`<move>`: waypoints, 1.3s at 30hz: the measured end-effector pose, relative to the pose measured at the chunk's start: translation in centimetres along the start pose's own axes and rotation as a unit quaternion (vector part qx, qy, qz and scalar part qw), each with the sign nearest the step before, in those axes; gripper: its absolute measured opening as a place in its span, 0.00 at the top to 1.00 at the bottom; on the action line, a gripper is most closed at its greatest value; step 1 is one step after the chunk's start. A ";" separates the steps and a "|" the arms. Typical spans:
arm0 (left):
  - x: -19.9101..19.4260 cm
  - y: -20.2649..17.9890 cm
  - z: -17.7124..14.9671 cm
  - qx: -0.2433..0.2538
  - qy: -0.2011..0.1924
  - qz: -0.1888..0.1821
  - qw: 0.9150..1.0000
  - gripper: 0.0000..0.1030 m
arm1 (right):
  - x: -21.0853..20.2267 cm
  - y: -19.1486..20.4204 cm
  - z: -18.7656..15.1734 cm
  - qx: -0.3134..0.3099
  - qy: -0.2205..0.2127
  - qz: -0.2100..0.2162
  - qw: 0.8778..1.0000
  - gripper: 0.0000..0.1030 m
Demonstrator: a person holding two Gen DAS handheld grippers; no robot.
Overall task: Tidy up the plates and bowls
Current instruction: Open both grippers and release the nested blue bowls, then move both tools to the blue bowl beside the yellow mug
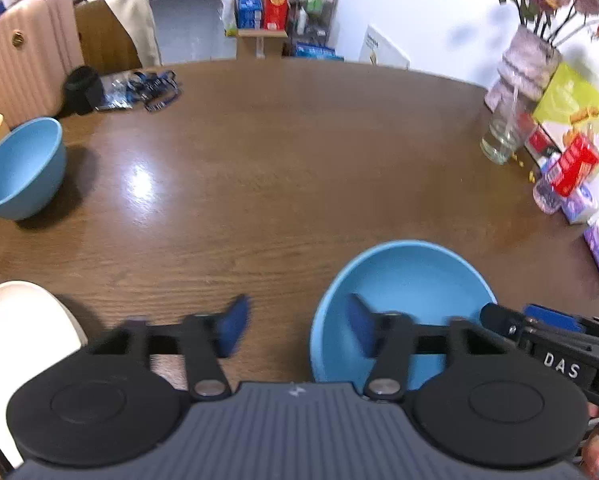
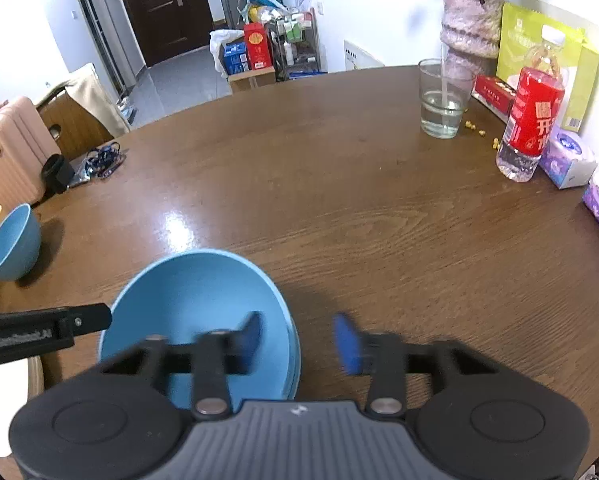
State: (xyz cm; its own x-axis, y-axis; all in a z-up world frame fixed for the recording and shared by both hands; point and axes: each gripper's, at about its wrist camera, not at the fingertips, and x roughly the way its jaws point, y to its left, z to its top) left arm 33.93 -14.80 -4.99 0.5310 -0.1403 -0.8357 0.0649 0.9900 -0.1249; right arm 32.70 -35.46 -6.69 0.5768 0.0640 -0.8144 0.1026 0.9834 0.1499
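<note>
Bowls in matte sky blue are the task's things on show. The nearer blue bowl point(image 1: 403, 308) point(image 2: 197, 320) is wide and shallow, empty, and sits at the near edge of the brown wood-grain worktop point(image 1: 283, 168) point(image 2: 339, 200); in the right wrist view a second rim edge shows along its right side, perhaps another bowl beneath, though that is hard to tell. A deeper blue bowl point(image 1: 21, 166) point(image 2: 11, 242), also empty, stands well apart at the worktop's left edge, with something yellow behind it cut off by the frame. A cream plate point(image 1: 23, 328) lies at the near left, only partly in view.

The left tool point(image 1: 297, 326) is spread open, holding nothing, with one blue pad over the nearer bowl and the other outside its rim. The right tool point(image 2: 297, 340) is likewise open and empty, its left pad over the same bowl; both are motion-blurred.

Writing: "DAS" in white on the right tool's side as the left wrist view shows it. The plastic bottle point(image 2: 531, 120) carries a red label with Chinese characters.
</note>
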 end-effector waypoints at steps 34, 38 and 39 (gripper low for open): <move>-8.5 16.8 2.0 -0.122 -0.040 0.082 0.988 0.00 | -3.8 13.5 2.4 -0.059 -0.012 0.060 0.996 0.00; -9.3 18.8 2.4 -0.133 -0.041 0.090 0.986 0.00 | -3.9 16.1 2.8 -0.069 -0.013 0.069 0.995 0.00; -9.4 19.2 2.4 -0.135 -0.042 0.092 0.986 0.00 | -3.9 16.7 3.1 -0.071 -0.013 0.072 0.995 0.00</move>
State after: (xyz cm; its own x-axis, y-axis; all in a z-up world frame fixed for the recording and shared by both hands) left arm 32.22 5.57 1.78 0.5816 0.0536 -0.8117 -0.2592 0.9580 -0.1225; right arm 34.63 -19.77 0.75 0.5984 0.2037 -0.7749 -0.0966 0.9784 0.1826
